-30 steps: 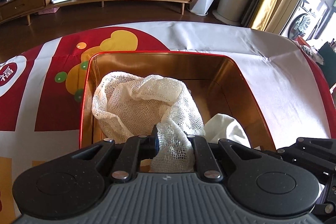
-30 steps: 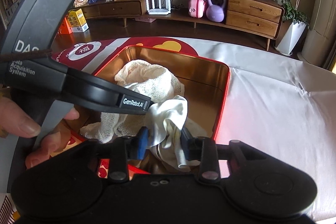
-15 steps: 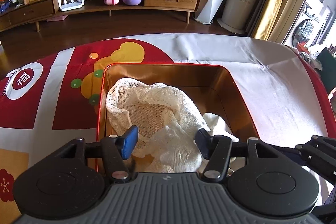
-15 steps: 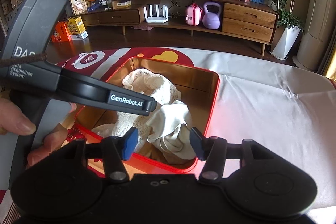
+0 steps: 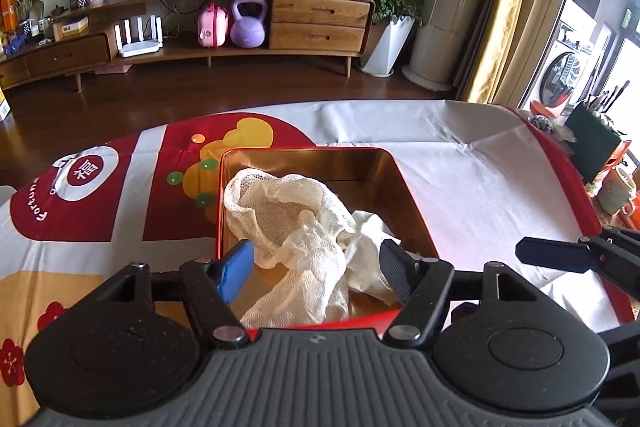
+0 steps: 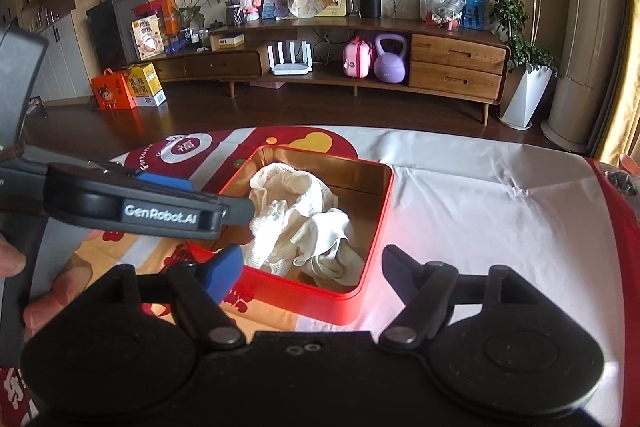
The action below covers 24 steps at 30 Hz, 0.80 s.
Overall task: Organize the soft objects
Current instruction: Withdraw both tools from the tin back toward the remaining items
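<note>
A red tin [image 5: 405, 187] with a gold inside stands on the table. In it lie a cream mesh cloth [image 5: 288, 211] and, to its right, a crumpled white cloth [image 5: 368, 255]. My left gripper [image 5: 316, 263] hovers above the tin's near edge. Its jaws are opening, and the pads touch neither cloth. In the right wrist view, my right gripper [image 6: 312, 265] hangs above the tin's [image 6: 376, 239] near rim. Its jaws are opening with nothing gripped. The mesh cloth [image 6: 288, 195] and the white cloth [image 6: 328, 239] rest inside. The left gripper [image 6: 220, 197] reaches in from the left.
A white and red printed tablecloth [image 5: 460, 167] covers the table. A mug [image 5: 616, 187] and a dark green box [image 5: 592, 143] sit beyond its right edge. A hand [image 6: 44, 299] holds the left gripper. A wooden TV cabinet [image 6: 456, 67] stands far across the floor.
Both grippers were shut on the cloths inside the tin. Both have let go, spread their jaws and drawn back and up. The cloths now lie loose in the tin.
</note>
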Each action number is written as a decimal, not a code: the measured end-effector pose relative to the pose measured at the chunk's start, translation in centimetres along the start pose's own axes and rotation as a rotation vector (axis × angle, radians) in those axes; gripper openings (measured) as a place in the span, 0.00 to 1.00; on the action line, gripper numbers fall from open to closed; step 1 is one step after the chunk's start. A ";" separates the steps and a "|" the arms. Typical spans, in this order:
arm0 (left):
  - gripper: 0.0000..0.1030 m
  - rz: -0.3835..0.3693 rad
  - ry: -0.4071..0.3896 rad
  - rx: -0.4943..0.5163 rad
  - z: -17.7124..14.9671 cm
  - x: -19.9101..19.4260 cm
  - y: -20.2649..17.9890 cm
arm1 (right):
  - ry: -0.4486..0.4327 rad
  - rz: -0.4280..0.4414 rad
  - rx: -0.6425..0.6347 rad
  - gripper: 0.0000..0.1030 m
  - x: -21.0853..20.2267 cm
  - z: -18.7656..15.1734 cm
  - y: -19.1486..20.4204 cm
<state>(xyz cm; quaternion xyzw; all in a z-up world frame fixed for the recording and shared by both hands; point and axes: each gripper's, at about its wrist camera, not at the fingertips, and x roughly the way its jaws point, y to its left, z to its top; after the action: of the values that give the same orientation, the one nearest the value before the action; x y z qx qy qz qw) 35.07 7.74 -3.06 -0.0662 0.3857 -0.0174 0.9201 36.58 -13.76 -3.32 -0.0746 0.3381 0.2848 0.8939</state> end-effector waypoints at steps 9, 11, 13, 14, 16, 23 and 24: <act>0.70 -0.033 -0.041 0.022 -2.6 -5.9 -0.9 | -0.056 -0.001 0.018 0.87 -4.8 -1.0 0.7; 0.78 -0.044 -0.053 0.020 -3.2 -7.1 -1.0 | -0.067 0.005 0.017 0.89 -5.8 -1.3 0.9; 0.79 -0.057 -0.066 0.019 -3.9 -8.4 -1.2 | -0.083 0.005 0.010 0.90 -6.9 -1.8 1.1; 0.79 -0.062 -0.071 0.020 -4.2 -8.9 -1.3 | -0.090 0.008 0.012 0.90 -7.3 -2.1 1.1; 0.79 -0.069 -0.078 0.021 -4.8 -10.0 -1.4 | -0.099 0.019 0.021 0.91 -8.2 -2.6 1.5; 0.81 -0.092 -0.114 0.055 -7.4 -13.4 -2.2 | -0.137 0.018 0.040 0.94 -10.7 -4.4 1.7; 0.81 -0.089 -0.121 0.063 -7.8 -13.8 -2.4 | -0.145 0.013 0.038 0.94 -11.0 -4.7 1.8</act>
<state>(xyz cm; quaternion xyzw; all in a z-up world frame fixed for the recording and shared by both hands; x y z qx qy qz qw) 19.86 5.66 1.57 -0.0550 0.3252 -0.0664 0.9417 26.24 -18.86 0.30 -0.0347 0.2780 0.2889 0.9154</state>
